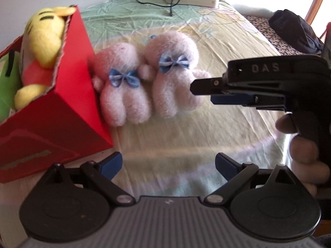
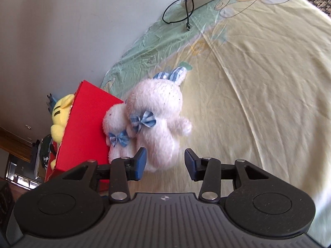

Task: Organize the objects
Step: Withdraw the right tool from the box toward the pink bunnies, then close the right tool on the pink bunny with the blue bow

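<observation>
The pair of pink plush rabbits (image 1: 149, 78) lay on the yellow sheet (image 1: 206, 124) at mid-frame in the left wrist view, side by side, the left one touching the red box (image 1: 68, 103). That box, at the left of the frame, already held a yellow plush (image 1: 45, 41) and something green.

Each rabbit's long axis ran from head at the upper part of the frame to feet at the lower part, feet toward the camera, blue bows facing up.

The right gripper (image 2: 165, 162) had its jaws fairly wide and empty, set just short of the larger rabbit's feet in its own view. The left gripper (image 1: 168, 166) hung at the bottom of its view with jaws wide, holding nothing.

The step in hand looked like picking up the rabbit farther from the box. It would go best with the jaws closing across the body, crosswise to the long axis, biting deep enough that soft pile does not slip. Whether the two rabbits are joined cannot be told, so a slow lift would be wise.
</observation>
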Demonstrator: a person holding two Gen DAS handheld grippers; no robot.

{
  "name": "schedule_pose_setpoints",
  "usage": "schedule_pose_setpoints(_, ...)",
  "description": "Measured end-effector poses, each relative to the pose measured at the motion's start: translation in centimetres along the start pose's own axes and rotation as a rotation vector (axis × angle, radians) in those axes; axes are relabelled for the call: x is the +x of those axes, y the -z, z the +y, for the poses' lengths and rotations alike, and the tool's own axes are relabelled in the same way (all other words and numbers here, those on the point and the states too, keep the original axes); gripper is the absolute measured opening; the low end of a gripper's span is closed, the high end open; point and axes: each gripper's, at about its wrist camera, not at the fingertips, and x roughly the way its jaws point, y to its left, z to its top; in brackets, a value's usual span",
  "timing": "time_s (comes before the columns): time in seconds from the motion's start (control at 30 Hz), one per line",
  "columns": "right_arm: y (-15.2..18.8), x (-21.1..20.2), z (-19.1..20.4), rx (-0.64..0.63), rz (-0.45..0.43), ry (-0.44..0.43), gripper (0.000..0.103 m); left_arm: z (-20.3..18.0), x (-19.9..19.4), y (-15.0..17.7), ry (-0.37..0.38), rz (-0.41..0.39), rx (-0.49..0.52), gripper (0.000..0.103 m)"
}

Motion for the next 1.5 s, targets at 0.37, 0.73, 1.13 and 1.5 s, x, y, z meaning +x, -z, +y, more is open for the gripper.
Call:
schedule_pose_setpoints(0.37, -0.2, 1.8, 0.1, -0.012, 0.052, -0.040, 0.030, 1.2, -1.0, 0.1, -0.018, -0.035, -0.057, 0.097)
schedule_pose_setpoints(0.73, 3.0, -2.5, -1.9, -0.017, 0.100, -0.061, 0.030, -1.5, -1.5, -0.6, 0.096, -0.090, 0.059, 0.097)
schedule_pose_setpoints(1.13, 0.2, -5.5, -4.7, 0.130, -0.037, -0.102, 0.036, -2.6, -0.5, -1.8, 0.145, -0.101, 0.066, 0.097)
schedule_pose_setpoints(1.5, -0.6, 0.7, -3.3, 0.157, 0.108, -0.221, 0.044, -0.4, 3.4, -3.5, 0.138, -0.048, -0.053, 0.085)
